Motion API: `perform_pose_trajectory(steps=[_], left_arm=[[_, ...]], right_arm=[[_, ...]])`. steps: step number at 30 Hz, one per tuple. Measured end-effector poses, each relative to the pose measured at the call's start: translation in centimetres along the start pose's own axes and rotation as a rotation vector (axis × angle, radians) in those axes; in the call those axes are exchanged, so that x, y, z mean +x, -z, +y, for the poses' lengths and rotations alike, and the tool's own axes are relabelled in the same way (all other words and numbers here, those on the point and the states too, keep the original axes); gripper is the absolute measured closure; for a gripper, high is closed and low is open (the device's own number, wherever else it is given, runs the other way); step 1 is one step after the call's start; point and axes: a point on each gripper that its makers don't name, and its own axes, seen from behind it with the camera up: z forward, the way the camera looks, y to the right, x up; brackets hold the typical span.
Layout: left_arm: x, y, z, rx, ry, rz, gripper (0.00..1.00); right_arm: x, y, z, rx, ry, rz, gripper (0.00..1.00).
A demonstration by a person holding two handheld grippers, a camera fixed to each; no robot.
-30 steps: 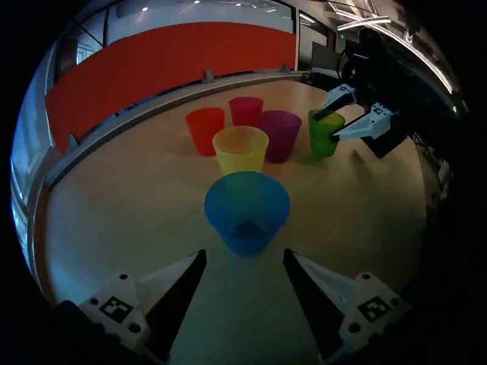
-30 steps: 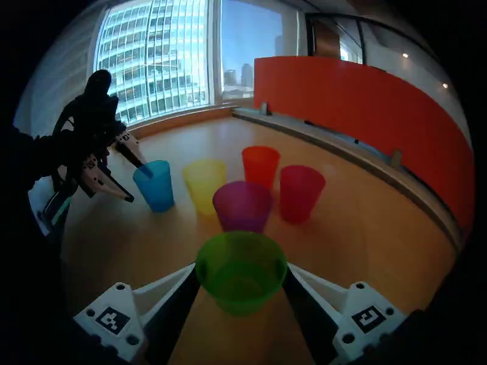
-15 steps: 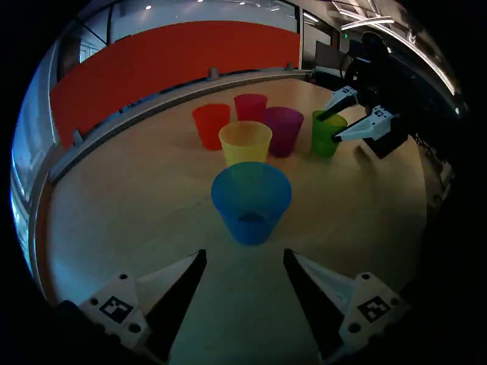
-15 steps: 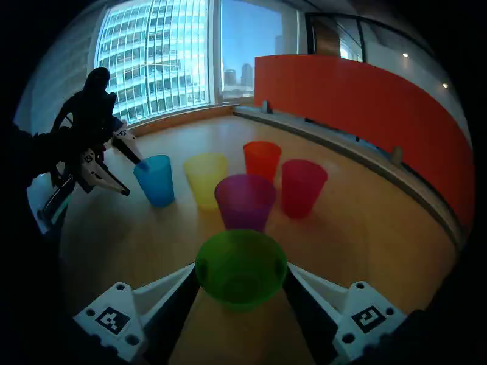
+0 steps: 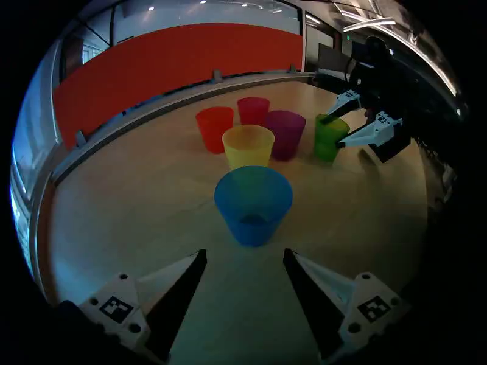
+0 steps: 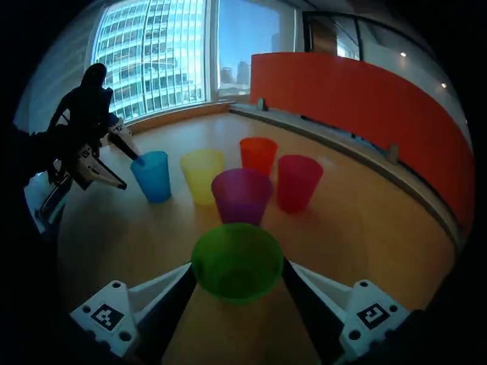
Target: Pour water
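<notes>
A blue cup (image 5: 252, 204) stands upright on the wooden table, just beyond the fingertips of my left gripper (image 5: 243, 255), which is open and holds nothing. In the right gripper view a green cup (image 6: 237, 261) sits between the tips of my right gripper (image 6: 238, 271), whose fingers flank the rim at full width. From the left gripper view the right gripper (image 5: 330, 132) straddles the green cup (image 5: 330, 139) at the far right. From the right gripper view the left gripper (image 6: 131, 174) points at the blue cup (image 6: 151, 176).
Yellow (image 5: 248, 145), orange (image 5: 214, 126), red (image 5: 253, 109) and purple (image 5: 284, 132) cups cluster between the blue and green ones. A raised rail (image 5: 152, 106) and an orange partition (image 5: 170, 58) border the table's far side. Bare table (image 5: 134, 201) lies left of the blue cup.
Both views shift slightly: the blue cup sits a little farther from my left fingertips, and the green cup rides a little higher between my right fingers. No cup has tipped or left the table.
</notes>
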Motion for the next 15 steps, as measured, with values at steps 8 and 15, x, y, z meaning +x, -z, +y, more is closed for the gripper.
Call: perform_pose_trajectory(steps=[8, 15], left_arm=[[-0.1, 0.5, -0.7, 0.027, 0.008, 0.007, 0.06], [0.0, 1.2, -1.5, 0.061, 0.032, 0.025, 0.06]], right_arm=[[-0.6, 1.5, 0.1, -0.025, -0.006, 0.006, 0.0], [-1.4, 3.4, 0.4, -0.059, -0.038, 0.017, 0.0]])
